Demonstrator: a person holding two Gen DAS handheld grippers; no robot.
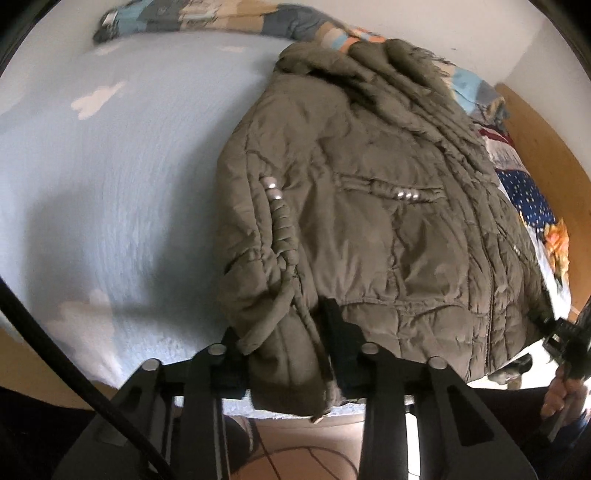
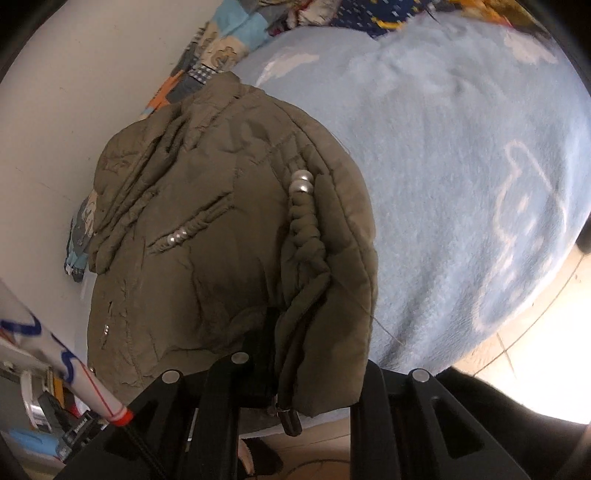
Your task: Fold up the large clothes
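Note:
An olive-brown padded jacket with a hood and silver-beaded braided cords lies on a light blue blanket. My left gripper is shut on the jacket's near hem corner; the cloth bunches between the black fingers and droops over the bed's edge. In the right wrist view the jacket fills the left half. There my right gripper is shut on the other hem corner, where a zip pull hangs; cloth covers one finger. The right gripper also shows at the left wrist view's far right, held by a hand.
A patchwork quilt lies along the white wall behind the jacket, with a dark blue dotted cloth beside it. The blue blanket spreads wide to one side. A white stick with a red band and floor clutter sit low left.

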